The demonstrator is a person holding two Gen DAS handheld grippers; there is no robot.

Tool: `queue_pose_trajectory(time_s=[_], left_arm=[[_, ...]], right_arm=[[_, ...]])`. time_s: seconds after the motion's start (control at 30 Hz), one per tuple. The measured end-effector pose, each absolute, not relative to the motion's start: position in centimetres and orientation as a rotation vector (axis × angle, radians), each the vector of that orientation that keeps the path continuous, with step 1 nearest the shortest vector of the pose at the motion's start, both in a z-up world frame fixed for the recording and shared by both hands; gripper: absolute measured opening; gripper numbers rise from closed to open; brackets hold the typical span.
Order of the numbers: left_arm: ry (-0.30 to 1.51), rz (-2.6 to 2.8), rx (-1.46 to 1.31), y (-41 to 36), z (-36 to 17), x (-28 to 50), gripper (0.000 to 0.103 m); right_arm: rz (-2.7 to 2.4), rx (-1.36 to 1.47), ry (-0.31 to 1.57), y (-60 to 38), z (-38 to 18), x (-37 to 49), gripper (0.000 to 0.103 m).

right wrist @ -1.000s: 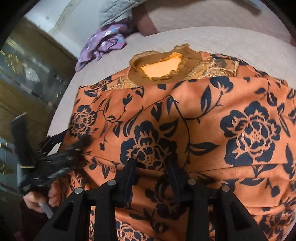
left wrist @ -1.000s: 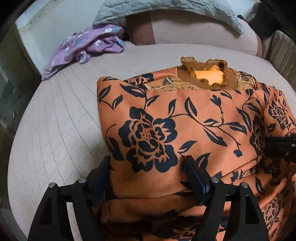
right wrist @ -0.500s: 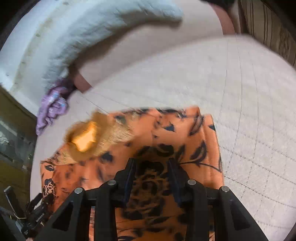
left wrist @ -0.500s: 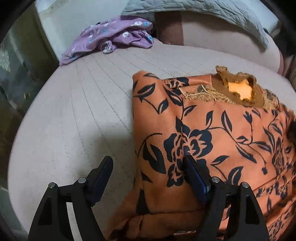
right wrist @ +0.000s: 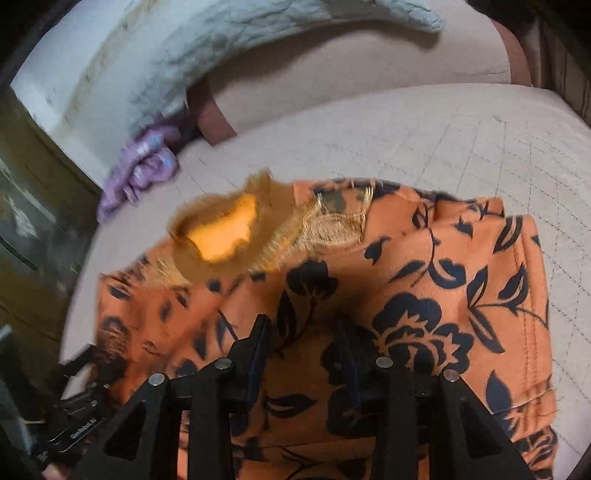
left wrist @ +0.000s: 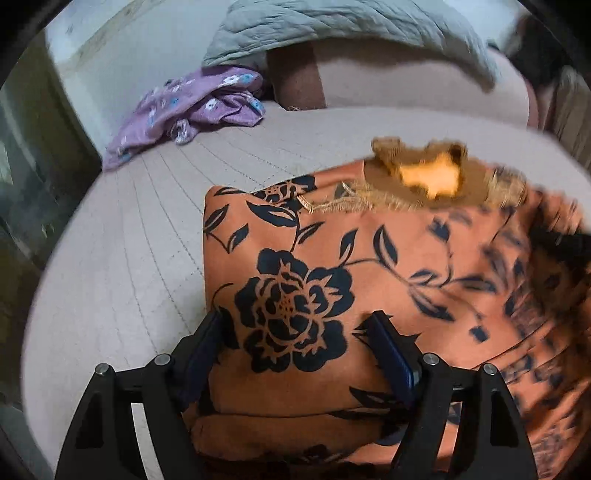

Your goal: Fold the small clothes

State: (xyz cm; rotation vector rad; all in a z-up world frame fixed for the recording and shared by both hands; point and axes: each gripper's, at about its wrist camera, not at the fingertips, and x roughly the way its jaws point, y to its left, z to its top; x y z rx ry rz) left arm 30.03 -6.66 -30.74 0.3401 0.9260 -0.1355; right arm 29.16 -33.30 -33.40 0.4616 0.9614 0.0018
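Observation:
An orange top with dark blue flowers (left wrist: pixel 369 258) lies folded on the pale quilted bed, its brown ruffled collar (left wrist: pixel 424 177) at the far end. My left gripper (left wrist: pixel 297 343) is open wide just above the top's near left corner, one finger beside the folded edge and the other over the cloth. In the right wrist view the same top (right wrist: pixel 424 295) fills the lower half. My right gripper (right wrist: pixel 301 332) hovers over its middle, jaws partly apart with cloth showing below the gap and nothing pinched. The left tool shows blurred at the lower left (right wrist: pixel 81 406).
A crumpled purple flowered garment (left wrist: pixel 192 107) lies at the bed's far left corner. A grey-green quilt (left wrist: pixel 351 22) drapes over a pinkish pillow behind. Bare bed surface (left wrist: pixel 129 240) stretches left of the top and also to its right (right wrist: pixel 480 140). Dark furniture borders the left edge.
The left gripper swung out past the top's left edge and has come back over its corner. The right gripper swept toward the top's right side and rolled. Neither took hold of cloth.

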Motion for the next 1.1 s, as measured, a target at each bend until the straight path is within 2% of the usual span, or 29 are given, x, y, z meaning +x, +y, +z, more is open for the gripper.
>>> queue_pose_trajectory(time_s=[0.4,0.57,0.93,1.1], left_arm=[[0.917,-0.139,0.349,-6.5,-30.7,29.8,0.082],[0.917,-0.136,0.353,-6.5,-30.9,30.0,0.083],[0.901,-0.15,0.317,-6.0,-29.8,29.1,0.084],[0.907,-0.142,0.413,-6.9,-31.1,28.6,0.084]], right_arm=[[0.019,0.453,0.97,-33.1,-31.2,27.8,0.041],[0.009,0.426,1.068,-32.6,-32.8,27.6,0.04],[0.042,0.446,1.028,-32.8,-31.3,26.3,0.04],[0.052,0.4,1.108,-32.2,-33.1,26.5,0.039]])
